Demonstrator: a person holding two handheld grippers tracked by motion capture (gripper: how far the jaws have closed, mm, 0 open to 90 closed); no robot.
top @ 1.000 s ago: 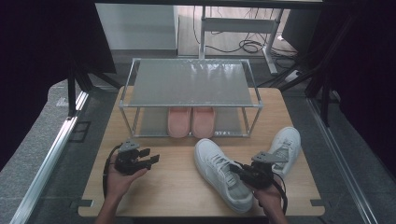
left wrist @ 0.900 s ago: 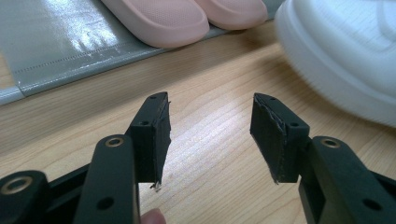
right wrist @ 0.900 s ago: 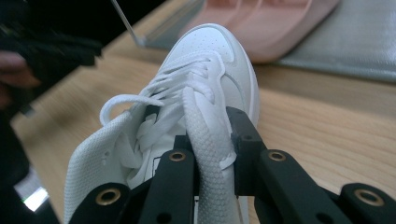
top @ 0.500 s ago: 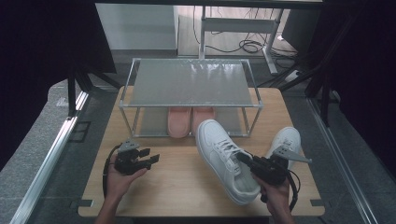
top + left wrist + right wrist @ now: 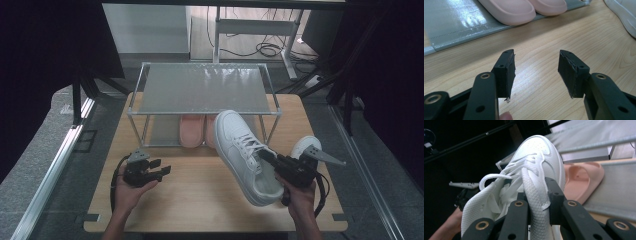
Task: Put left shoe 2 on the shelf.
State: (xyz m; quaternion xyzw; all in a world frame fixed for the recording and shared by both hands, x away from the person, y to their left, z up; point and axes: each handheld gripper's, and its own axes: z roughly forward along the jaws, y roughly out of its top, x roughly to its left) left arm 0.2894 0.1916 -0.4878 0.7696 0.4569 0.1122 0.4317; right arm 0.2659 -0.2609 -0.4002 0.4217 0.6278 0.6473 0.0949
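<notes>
My right gripper (image 5: 270,159) is shut on the collar of a white lace-up sneaker (image 5: 240,150) and holds it tilted above the table, toe toward the rack. In the right gripper view the jaws pinch the sneaker's (image 5: 536,155) padded side wall beside the laces, with my right gripper (image 5: 536,195) close under it. A second white sneaker (image 5: 306,146) lies on the table behind that hand. My left gripper (image 5: 159,172) rests low over the wood at the left, open with nothing between its jaws, and in its own view my left gripper (image 5: 536,60) stands over bare wood.
A metal rack (image 5: 202,90) with a grey top shelf stands at the back of the wooden table (image 5: 200,205). A pair of pink slippers (image 5: 192,131) sits on its lower level, also pink slippers (image 5: 511,10). A white sneaker edge (image 5: 624,15) shows at the top right.
The right gripper has lifted the white sneaker off the table and carried it up toward the rack's front edge. The left gripper has stayed where it was.
</notes>
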